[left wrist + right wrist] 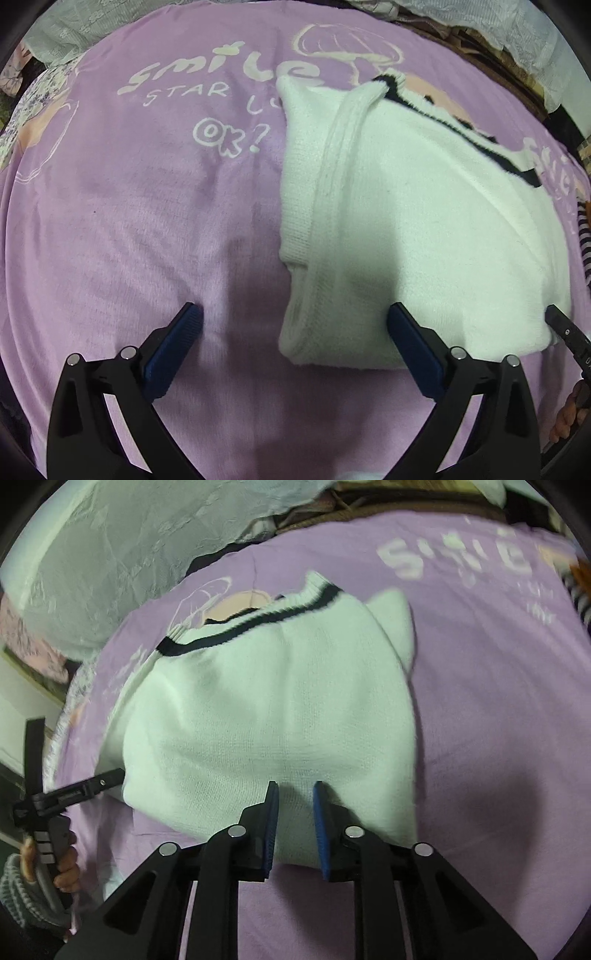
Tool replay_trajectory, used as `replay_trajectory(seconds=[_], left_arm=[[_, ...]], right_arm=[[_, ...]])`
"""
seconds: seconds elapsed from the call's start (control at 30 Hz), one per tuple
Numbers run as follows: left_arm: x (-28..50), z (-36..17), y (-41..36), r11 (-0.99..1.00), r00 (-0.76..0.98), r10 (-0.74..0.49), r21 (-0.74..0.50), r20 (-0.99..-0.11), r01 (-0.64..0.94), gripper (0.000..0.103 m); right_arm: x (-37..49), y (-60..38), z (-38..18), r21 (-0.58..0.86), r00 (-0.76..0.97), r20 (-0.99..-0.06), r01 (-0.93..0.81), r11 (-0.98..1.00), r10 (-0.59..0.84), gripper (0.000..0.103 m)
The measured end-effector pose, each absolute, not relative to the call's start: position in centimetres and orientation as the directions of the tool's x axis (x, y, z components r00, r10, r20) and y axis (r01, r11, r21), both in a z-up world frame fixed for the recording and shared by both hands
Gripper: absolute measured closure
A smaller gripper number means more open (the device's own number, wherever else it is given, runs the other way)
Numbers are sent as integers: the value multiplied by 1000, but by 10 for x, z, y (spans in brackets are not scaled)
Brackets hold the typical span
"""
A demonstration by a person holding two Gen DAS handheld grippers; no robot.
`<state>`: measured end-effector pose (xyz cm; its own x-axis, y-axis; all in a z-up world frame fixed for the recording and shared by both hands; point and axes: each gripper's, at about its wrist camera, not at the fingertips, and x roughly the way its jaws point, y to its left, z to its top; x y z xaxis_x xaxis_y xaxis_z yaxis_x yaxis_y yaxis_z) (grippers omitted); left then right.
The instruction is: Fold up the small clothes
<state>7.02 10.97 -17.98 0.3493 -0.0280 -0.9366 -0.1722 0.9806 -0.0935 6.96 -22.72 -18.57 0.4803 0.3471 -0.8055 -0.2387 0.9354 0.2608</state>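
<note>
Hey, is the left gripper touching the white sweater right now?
Cannot tell. In the left wrist view the open left gripper straddles the white sweater's edge, but no gap or contact shows plainly.

Setting was a home, most likely a bedroom. The work surface was a bed spread with a lilac fleece blanket (pixel 129 229) printed with cartoon lettering. Pale patterned bedding (pixel 122 554) was heaped along the far edge. A folded white sweater (pixel 273 709) lay on top.
</note>
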Motion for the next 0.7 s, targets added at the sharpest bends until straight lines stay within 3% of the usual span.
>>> replay_trajectory(seconds=[0.33,0.53,0.7], left_arm=[[70,-163,108,980,398,-29,-105,-917,-170,5],[71,-186,113,977,345,-15,-86,-938,-194,4],[71,-185,105,984,351,22,-41,-936,-171,4]], right_arm=[[80,-154,-165,180,472,-796,-413,893,379,80],[74,-141,-196,169,401,-848,-413,895,345,76],[75,-153,-199,240,374,-844,-380,893,386,76]])
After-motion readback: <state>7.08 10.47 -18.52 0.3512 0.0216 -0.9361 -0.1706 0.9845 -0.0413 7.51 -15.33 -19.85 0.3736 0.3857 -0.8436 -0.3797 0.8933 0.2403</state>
